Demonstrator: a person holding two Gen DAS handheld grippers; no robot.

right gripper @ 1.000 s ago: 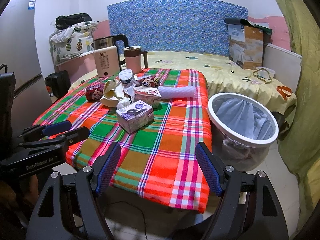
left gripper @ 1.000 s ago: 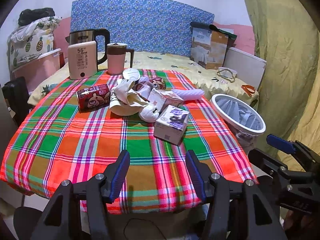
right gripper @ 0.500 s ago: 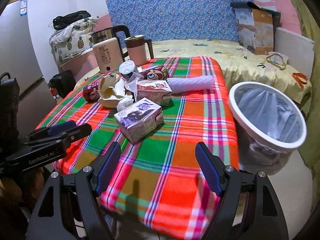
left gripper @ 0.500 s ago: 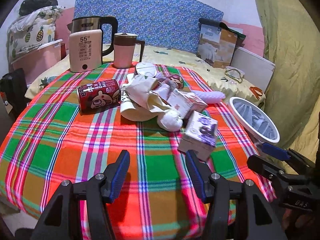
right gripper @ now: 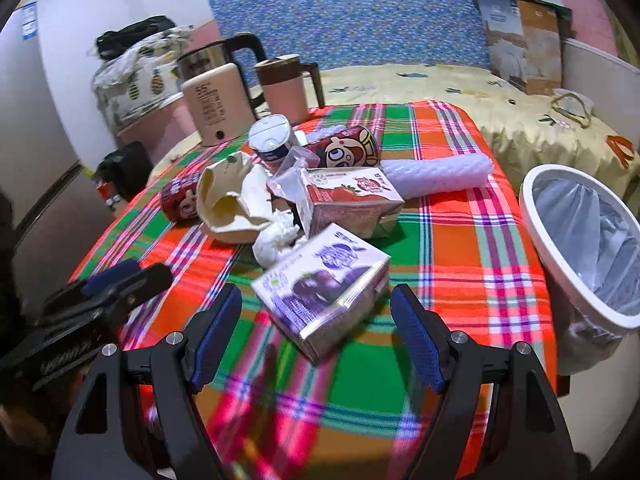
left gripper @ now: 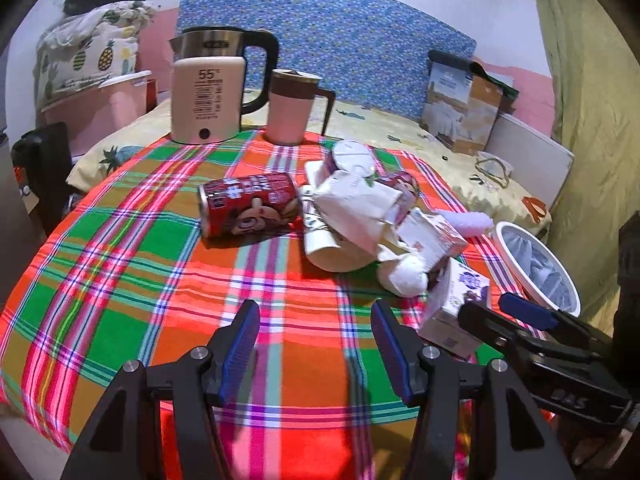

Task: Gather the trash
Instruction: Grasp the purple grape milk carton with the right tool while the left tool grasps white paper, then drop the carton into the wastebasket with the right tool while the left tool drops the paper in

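1. A table under a plaid cloth of red, green and orange fills most of both views, with a bed in yellow sheets behind it.
2. A white trash bin lined with a clear bag stands on the floor just beside the table's right edge.
3. At the table's far edge stand a cream electric kettle and a pink mug with a brown lid, side by side.
4. The trash lies in a heap near the table's middle: a red can on its side, a crumpled paper cup, a strawberry carton, a white foam sleeve, a wad of tissue, and a small white pot; a second red can seems to lie behind the carton.
5. A purple carton lies nearest, tilted and slightly blurred.
6. The right gripper hangs spread wide, its blue pads either side of the purple carton's near end and apart from it.
7. The left gripper is likewise spread, holding nothing, over bare cloth short of the red can.
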